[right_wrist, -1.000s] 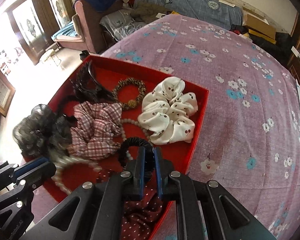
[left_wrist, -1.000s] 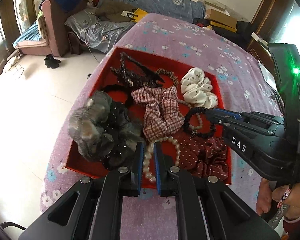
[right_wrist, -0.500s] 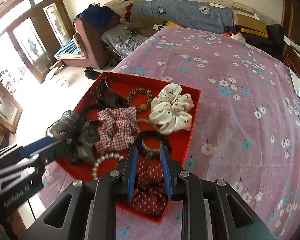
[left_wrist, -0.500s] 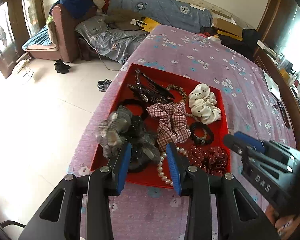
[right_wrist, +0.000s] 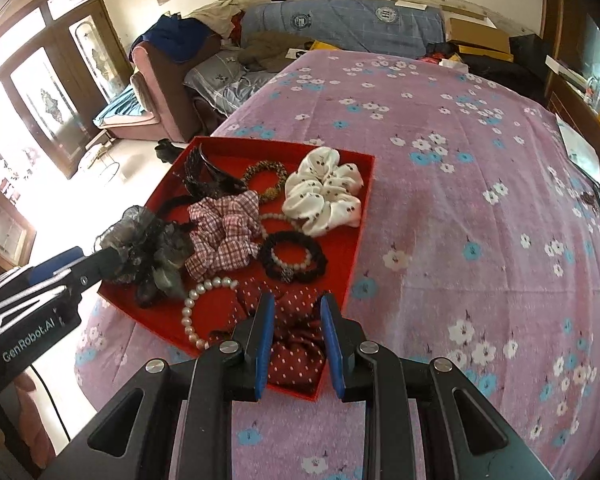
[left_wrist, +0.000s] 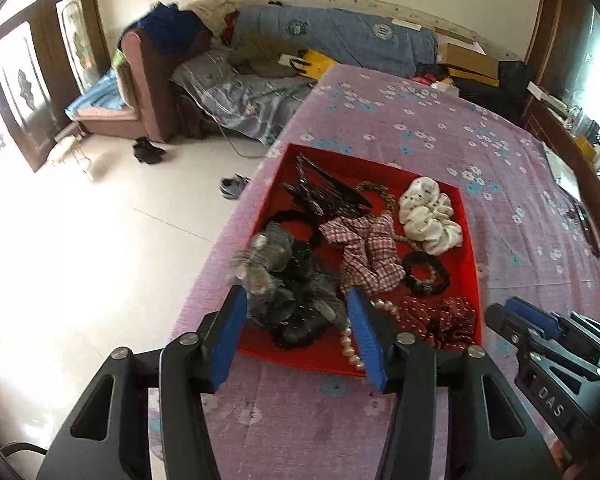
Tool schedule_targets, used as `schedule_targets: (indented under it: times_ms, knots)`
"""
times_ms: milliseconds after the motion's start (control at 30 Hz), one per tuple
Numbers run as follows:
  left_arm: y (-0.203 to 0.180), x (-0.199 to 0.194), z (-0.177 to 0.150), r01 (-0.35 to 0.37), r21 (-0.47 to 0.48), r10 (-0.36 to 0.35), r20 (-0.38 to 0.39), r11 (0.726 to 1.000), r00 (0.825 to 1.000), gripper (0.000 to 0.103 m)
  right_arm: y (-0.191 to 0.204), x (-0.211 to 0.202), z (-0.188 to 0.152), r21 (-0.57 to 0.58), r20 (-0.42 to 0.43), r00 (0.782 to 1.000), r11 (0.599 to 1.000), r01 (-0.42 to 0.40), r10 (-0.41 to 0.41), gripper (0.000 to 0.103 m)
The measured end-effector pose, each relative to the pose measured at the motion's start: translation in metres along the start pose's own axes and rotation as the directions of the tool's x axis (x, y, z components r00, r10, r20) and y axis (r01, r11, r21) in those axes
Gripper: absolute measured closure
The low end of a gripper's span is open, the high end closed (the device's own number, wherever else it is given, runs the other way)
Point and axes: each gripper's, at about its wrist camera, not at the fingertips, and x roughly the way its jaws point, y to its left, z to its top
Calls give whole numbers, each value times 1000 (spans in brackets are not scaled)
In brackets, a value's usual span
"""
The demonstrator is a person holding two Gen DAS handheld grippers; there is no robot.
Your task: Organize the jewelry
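The task looks close to done, as far as these views can tell. Everything of the jewelry and hair pieces in view lies inside the red tray [right_wrist: 362, 216] on the bed [right_wrist: 480, 208]; nothing of the kind lies loose on the purple flowered cover near it.

In the right wrist view:
- The white scrunchie [right_wrist: 324, 196] sits at the tray's 1 o'clock corner.
- The plaid scrunchie [right_wrist: 224, 228] sits near the middle.
- The grey gauze scrunchie [right_wrist: 148, 248] sits at 9 o'clock.
- The pearl bracelet [right_wrist: 198, 312] and the dark red dotted scrunchie [right_wrist: 296, 344] sit along the near edge, at 6 o'clock.
- The black beaded tie [right_wrist: 292, 258] lies just beyond the red scrunchie.
- Black clips [right_wrist: 204, 178] and a gold-brown band [right_wrist: 265, 178] lie at 11 to 12 o'clock.

The pieces overlap in places, so any tidying left would be spacing them out. That is a judgement.

The left claw [left_wrist: 296, 332] stands spread, its jaws having just been opening. Nothing is pinched. In its own view it hovers over the tray's near edge, with the grey scrunchie and pearls seen between its fingers, untouched. The right claw [right_wrist: 296, 340] is parted narrowly and empty, hanging above the red dotted scrunchie.

For room, the tray sits close to the bed's left edge, with bare floor [left_wrist: 80, 260] below at 9 o'clock. The grey scrunchie looks to crowd that rim, so a nudge leftward could tip it out. Toward 3 o'clock the cover is wide and open, the safer way to withdraw.
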Motion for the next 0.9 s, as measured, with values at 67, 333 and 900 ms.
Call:
schedule_targets:
  times_ms: [67,333,900]
  knots:
    - [-1,-5,-1,-33,0,33,29,999,999,51,0,-1,-3,-3,-2,1000,1000,2,-2,77]
    - [-9,-60,-2,-172,-49,179,287,984,941,16,-3,-22,-12,-30,34,999,1000,10,-9,77]
    - [-37,-138,-15,-213,-191,272,379,958,885,1,-31,-77,-25,-87,127,991,996,-30,41,63]
